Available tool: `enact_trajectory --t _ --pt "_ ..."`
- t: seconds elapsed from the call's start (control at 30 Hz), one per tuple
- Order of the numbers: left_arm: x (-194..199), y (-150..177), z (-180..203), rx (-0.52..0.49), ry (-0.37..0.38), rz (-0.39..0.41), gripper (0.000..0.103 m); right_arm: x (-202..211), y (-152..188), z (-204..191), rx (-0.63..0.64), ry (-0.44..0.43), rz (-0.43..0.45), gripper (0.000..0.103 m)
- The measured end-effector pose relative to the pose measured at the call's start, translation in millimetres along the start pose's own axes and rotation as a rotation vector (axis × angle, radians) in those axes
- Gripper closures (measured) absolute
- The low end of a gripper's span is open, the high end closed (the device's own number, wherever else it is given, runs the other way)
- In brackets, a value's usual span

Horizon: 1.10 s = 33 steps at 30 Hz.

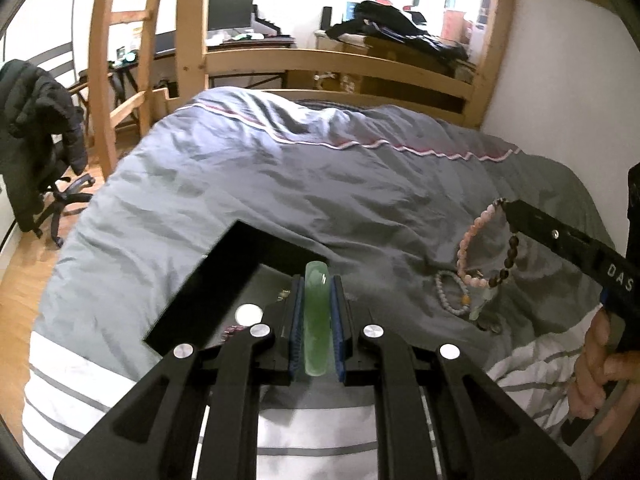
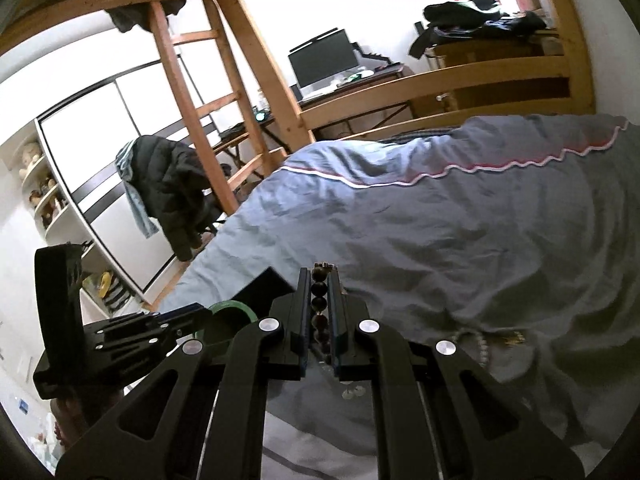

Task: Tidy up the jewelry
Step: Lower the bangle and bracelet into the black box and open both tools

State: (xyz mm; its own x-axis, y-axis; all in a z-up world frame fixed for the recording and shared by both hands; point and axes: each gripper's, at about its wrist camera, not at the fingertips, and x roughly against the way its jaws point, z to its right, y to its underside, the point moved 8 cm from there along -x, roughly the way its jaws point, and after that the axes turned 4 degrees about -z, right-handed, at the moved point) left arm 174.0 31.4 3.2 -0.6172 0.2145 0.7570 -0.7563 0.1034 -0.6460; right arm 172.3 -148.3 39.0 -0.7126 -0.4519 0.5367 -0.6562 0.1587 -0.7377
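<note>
My left gripper [image 1: 317,280] is shut on a green jade bangle [image 1: 317,320], held edge-on above an open black jewelry box [image 1: 224,276] on the bed. My right gripper [image 2: 320,276] is shut on a bead bracelet [image 2: 319,300] with dark brown and pink beads; in the left wrist view it [image 1: 486,248] hangs from the right gripper's tips [image 1: 506,205] above the duvet. A pale grey bead bracelet [image 1: 452,294] and small trinkets lie on the duvet below it. In the right wrist view the bangle [image 2: 228,312] and the left gripper [image 2: 200,314] show at the lower left.
The grey duvet [image 1: 280,184] covers the bed, with a white striped part near me. Wooden bunk frame and ladder [image 1: 188,32] stand behind. A chair with a black jacket [image 1: 36,120] is left of the bed. A desk with a monitor [image 1: 231,8] is at the back.
</note>
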Motion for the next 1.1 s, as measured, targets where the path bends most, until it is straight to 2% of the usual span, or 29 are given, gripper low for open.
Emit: enact_trajectory --t 0.33,0.57,0.77,1.1 --pt "7 -6 -50 0.061 -0.046 0.001 0.090 -44 -7 -58 0.067 -0.054 -0.043 0.094" --pt "2 -1 -77 0.101 -0.047 -0.040 0.090 -74 0 -90 0.085 -0.095 -0.083 0.094" --pt "-4 3 -88 0.121 -0.053 -0.062 0.090 -94 8 -105 0.088 -0.113 -0.114 0.094" --pt "-8 4 -91 0.120 -0.052 -0.070 0.090 -125 26 -100 0.079 -0.101 -0.172 0.094"
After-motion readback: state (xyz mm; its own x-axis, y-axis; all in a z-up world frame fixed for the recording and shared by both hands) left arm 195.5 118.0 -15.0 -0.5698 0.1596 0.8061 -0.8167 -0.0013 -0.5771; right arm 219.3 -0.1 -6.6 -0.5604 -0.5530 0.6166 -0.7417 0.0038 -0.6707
